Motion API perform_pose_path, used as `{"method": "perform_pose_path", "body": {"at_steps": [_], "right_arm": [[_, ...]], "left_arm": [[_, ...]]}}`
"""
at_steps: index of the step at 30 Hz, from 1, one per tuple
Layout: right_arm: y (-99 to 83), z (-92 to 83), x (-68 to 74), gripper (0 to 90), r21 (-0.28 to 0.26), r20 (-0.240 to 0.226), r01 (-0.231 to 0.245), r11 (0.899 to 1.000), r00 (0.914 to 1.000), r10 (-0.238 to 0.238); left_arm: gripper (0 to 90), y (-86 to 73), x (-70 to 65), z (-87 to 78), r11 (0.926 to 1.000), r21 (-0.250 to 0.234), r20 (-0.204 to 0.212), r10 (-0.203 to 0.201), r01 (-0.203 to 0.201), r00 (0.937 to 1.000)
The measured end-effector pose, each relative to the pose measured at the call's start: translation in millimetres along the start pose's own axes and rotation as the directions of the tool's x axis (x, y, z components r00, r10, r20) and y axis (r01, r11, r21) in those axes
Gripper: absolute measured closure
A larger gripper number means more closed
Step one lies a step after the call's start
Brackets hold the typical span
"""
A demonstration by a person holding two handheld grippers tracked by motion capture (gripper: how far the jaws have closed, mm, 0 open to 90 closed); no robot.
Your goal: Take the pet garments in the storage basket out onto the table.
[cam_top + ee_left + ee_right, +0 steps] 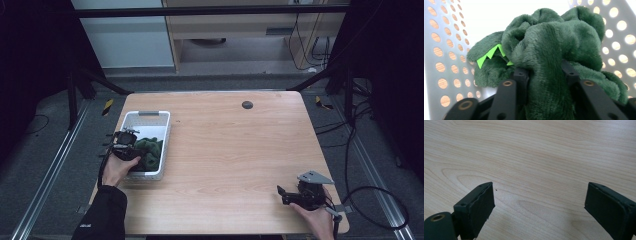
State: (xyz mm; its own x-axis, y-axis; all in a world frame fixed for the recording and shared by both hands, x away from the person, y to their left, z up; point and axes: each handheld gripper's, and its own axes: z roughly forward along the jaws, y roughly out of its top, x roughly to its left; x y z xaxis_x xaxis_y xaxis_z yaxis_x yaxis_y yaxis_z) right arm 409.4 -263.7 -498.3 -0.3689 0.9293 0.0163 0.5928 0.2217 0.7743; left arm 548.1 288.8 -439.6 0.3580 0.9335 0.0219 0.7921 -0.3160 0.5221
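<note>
One green plush toy (pixel 549 57) pinched by left gripper (pixel 544 75), perforated white basket (pixel 145 119)

table (pixel 230 150): light wood, grain visible
grommet (pixel 247 104): small dark round disc, far edge of table, right of centre
floor (pixel 50 150): grey carpet around table
rails (pixel 42 175): metal, along floor on both sides
cables (pixel 370 200): black, looped on floor at right
cabinet (pixel 240 25): pale wood, background beyond table

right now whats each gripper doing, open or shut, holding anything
Left gripper: shut on the green plush toy, inside the white basket.
Right gripper: open, holding nothing, above the bare wooden table.
</note>
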Motion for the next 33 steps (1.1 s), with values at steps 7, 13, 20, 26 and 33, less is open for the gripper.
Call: {"method": "perform_pose_path", "body": {"at_steps": [7, 13, 20, 26, 33], "right_arm": [[0.3, -0.5, 0.3, 8.9, 0.002, -0.004, -0.007, 1.0, 1.0, 0.007], [0.2, 0.2, 0.1, 8.9, 0.003, 0.002, -0.003, 1.0, 1.0, 0.003], [0.4, 0.2, 0.1, 8.9, 0.003, 0.002, -0.002, 1.0, 1.0, 0.002], [0.7, -0.5, 0.6, 8.9, 0.005, -0.004, -0.007, 1.0, 1.0, 0.007], [0.8, -0.3, 1.2, 8.9, 0.006, -0.005, -0.011, 1.0, 0.9999, 0.011]], "left_arm": [[72.4, -0.7, 1.6, -9.2, 0.9996, -0.028, 0.012, -0.005, 0.005, 0.9999], [73.4, 0.9, 2.1, -30.0, 0.9971, -0.077, 0.033, 0.003, -0.001, 0.9995], [73.9, 7.9, -1.0, -55.2, 0.9909, -0.132, 0.033, 0.029, -0.025, 0.999], [74.0, 12.8, -6.4, -73.7, 0.9848, -0.166, 0.036, 0.057, -0.05, 0.9977], [74.1, 16.3, -8.8, -93.9, 0.9779, -0.195, 0.038, 0.085, -0.076, 0.9956]]}}
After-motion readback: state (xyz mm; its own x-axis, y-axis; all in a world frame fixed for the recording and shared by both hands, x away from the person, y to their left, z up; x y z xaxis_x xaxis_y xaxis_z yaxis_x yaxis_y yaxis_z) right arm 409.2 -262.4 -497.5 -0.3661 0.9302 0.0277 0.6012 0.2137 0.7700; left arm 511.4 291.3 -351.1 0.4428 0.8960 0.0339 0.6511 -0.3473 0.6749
